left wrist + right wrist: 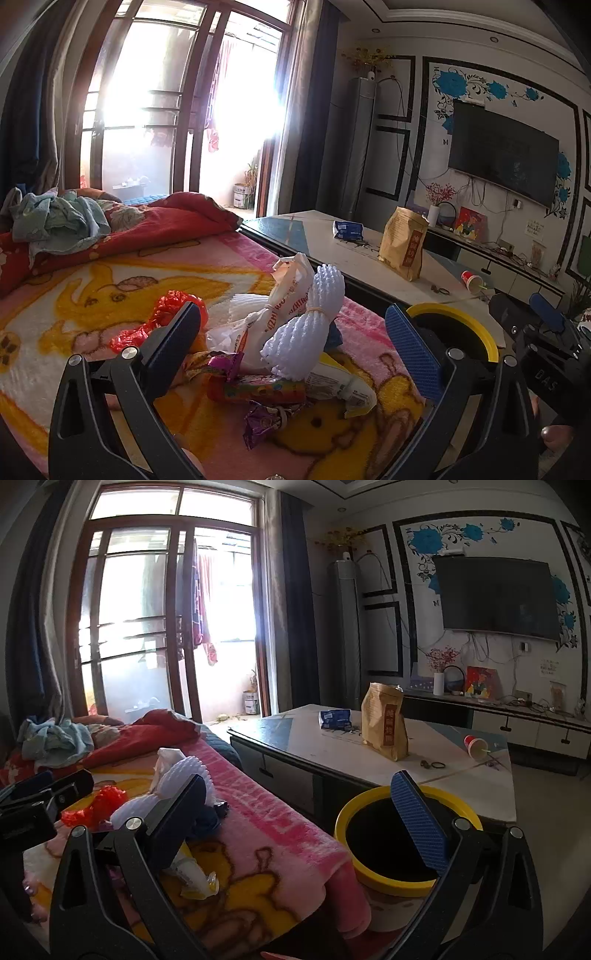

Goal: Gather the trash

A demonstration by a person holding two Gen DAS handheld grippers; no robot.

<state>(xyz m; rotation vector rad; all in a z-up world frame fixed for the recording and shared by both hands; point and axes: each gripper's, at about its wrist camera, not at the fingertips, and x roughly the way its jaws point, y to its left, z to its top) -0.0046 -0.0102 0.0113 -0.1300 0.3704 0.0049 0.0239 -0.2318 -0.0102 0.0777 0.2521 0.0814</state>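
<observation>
A pile of trash lies on the pink and yellow blanket: white foam fruit netting, a white plastic bag, a red plastic bag, a colourful wrapper and a purple wrapper. My left gripper is open, its fingers on either side of the pile, holding nothing. My right gripper is open and empty, over the blanket's edge beside the yellow-rimmed bin. The netting and red bag also show in the right wrist view.
A low table stands behind the bin with a brown paper bag, a blue packet and a tipped red cup. A red quilt and clothes lie at the blanket's far end. A TV cabinet lines the wall.
</observation>
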